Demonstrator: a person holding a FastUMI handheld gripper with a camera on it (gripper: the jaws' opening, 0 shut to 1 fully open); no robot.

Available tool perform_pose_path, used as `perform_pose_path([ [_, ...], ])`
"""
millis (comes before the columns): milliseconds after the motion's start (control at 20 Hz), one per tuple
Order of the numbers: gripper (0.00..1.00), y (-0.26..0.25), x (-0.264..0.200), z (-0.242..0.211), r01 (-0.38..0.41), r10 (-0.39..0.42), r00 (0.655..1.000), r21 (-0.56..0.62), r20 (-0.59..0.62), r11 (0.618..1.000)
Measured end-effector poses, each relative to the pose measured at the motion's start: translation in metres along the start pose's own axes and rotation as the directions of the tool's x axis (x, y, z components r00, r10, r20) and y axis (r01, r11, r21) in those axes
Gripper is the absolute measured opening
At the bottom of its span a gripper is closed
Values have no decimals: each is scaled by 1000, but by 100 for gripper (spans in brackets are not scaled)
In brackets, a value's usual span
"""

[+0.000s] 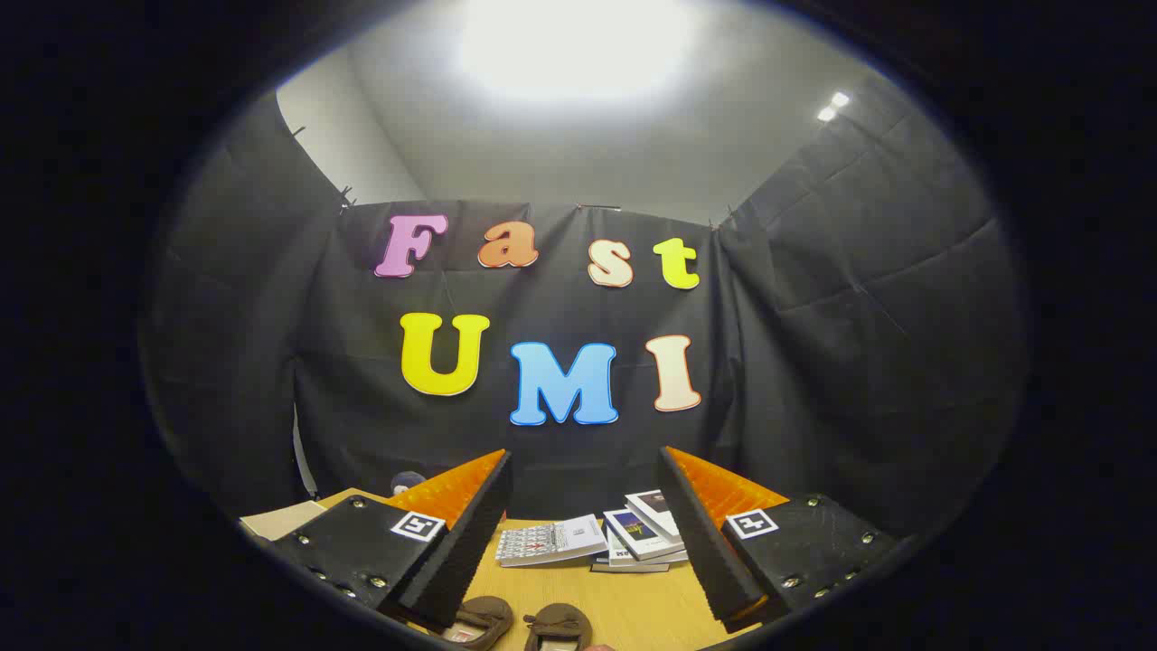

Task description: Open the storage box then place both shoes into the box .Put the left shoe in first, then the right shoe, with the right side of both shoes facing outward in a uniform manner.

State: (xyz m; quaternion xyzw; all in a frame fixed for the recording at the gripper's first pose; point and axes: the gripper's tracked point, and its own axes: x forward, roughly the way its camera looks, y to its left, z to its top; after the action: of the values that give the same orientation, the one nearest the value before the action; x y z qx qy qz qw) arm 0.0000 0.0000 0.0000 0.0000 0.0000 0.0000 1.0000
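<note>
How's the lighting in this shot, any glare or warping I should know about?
In the gripper view, the ceiling light blows out to white glare; fisheye bending curves the cloth wall; the open claw, the books and the shoes on the table stay sharp and evenly lit.

A ceiling light [578,41] above my tongs [586,542] blows out to white glare, with two small lamps [833,106] shining on the right. The dark cloth walls stay dim while the wooden surface [633,606] is evenly lit. Fisheye distortion curves straight lines toward the edges; focus is sharp.
</note>
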Motion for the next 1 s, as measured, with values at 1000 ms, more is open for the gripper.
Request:
perform_pose_path([
  [1000,98,37,-6,-29,-112,120,990,100,-75,989],
])
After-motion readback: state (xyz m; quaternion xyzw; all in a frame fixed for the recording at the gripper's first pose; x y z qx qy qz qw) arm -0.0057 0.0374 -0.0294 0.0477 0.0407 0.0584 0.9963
